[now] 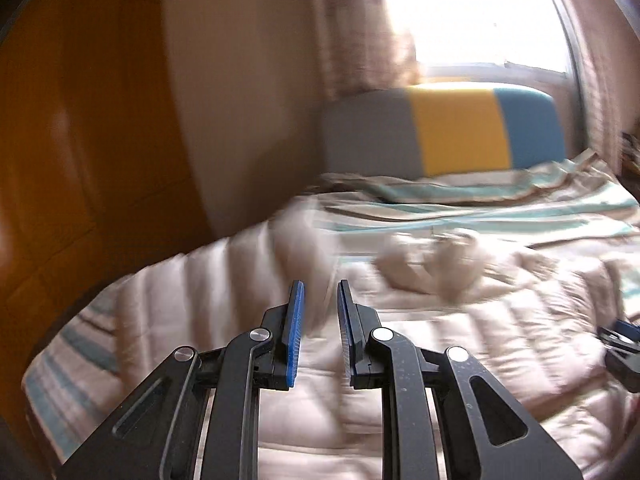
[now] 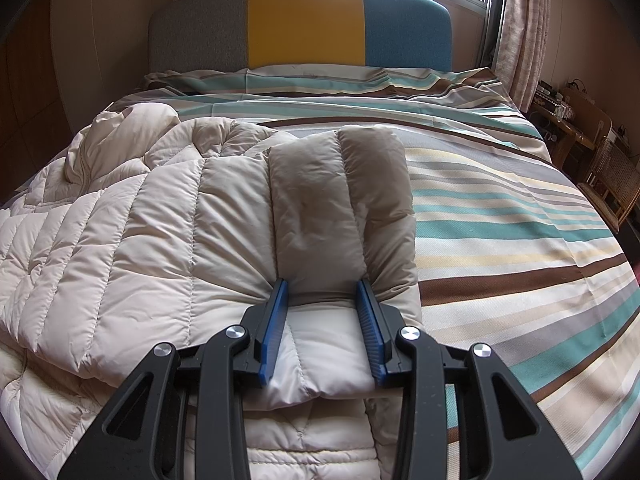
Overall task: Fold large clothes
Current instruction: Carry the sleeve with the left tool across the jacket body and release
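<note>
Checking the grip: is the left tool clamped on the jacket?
No, the left tool hangs open above the jacket, nothing between its fingers.

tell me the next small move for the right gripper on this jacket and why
Probably close the right gripper: its jaws stand open on either side of a folded flap of the jacket, with fabric already between them. The left gripper is open too, above the jacket and holding nothing, in a blurred view, so the right one looks better placed to grip.

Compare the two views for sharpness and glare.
Left wrist view: motion-smeared throughout, puffer jacket and striped bedding streaked, window blown out white; only the left gripper is crisp. Right wrist view: sharp, evenly lit, jacket quilting and right gripper clear; fisheye bends the edges.
</note>
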The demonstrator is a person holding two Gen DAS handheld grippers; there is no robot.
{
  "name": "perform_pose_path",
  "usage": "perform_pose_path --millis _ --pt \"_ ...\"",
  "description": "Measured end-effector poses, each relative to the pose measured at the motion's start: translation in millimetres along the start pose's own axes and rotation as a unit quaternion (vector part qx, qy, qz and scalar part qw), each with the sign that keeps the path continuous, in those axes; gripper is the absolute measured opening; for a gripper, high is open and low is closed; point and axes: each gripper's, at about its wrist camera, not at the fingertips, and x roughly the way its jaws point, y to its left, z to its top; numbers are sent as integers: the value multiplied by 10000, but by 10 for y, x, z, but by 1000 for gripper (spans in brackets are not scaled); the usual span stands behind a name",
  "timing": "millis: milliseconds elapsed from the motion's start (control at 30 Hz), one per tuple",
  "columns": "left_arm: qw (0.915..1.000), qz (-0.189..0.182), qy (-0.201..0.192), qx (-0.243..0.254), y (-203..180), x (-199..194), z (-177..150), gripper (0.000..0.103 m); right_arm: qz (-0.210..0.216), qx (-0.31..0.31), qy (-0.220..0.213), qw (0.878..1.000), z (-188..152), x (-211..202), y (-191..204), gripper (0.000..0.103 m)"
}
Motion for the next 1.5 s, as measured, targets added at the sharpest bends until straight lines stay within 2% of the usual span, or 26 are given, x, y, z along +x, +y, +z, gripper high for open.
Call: perform_pose_path --millis 167,267,333,367,433,467,500,600,667,733,767,800,867,933,967,1000,1067,1167,1233,1333,1500 --pt "9977 -534 9 426 -574 0 -8 17 5 2 -1 10000 -1 2 -2 35" --pt "9965 -651 232 470 -743 60 -96 17 39 19 -2 10000 4 -7 -14 36" --pt "9968 -471 400 498 -748 114 -174 17 59 32 -3 10000 11 -6 -15 36" --pt "9968 -331 531 494 -690 170 -219 21 63 32 -4 10000 13 -5 -20 36" --pt "9968 -59 726 328 -491 282 -270 52 64 34 -6 10000 13 -3 -21 36" --pt "9967 158 769 204 -366 328 -290 75 65 36 -5 10000 13 -3 -20 36" --pt "9959 443 782 83 -207 385 -312 82 62 32 -5 10000 14 -2 -17 37" --pt "9904 1004 951 48 112 600 -315 82 51 15 -6 10000 19 3 -13 37" --pt "9868 1156 1132 -20 322 792 -302 82 50 10 -9 10000 15 5 -14 37" --pt "9829 1122 1448 -166 482 1002 -343 82 57 16 -8 10000 18 9 -13 37" --pt "9804 1046 1646 -267 555 1118 -386 82 55 15 -8 10000 20 10 -7 37" --pt "9777 881 1862 -422 623 1229 -448 74 49 9 -9 10000 15 7 -12 37" --pt "9748 739 2041 -522 656 1318 -550 56 48 8 -9 10000 18 10 -11 37" --pt "9761 670 2007 -502 641 1311 -600 37 53 13 -10 10000 15 8 -15 37" --pt "9769 629 1977 -515 644 1291 -598 23 53 12 -11 10000 13 7 -16 38" --pt "9789 594 1869 -583 659 1231 -578 16 56 13 -11 10000 14 7 -17 38" --pt "9813 623 1641 -790 703 1109 -478 14 55 13 -13 10000 13 8 -16 38" --pt "9822 573 1145 -1371 781 798 -333 14 59 15 -15 10000 17 12 -15 38" --pt "9819 224 954 -1618 725 652 -207 14 56 12 -15 10000 13 9 -17 38" --pt "9829 -284 804 -1634 518 533 -42 14 65 18 -16 10000 13 12 -14 38" --pt "9810 -1093 833 -1369 -11 373 40 14 63 16 -16 10000 13 14 -13 38"
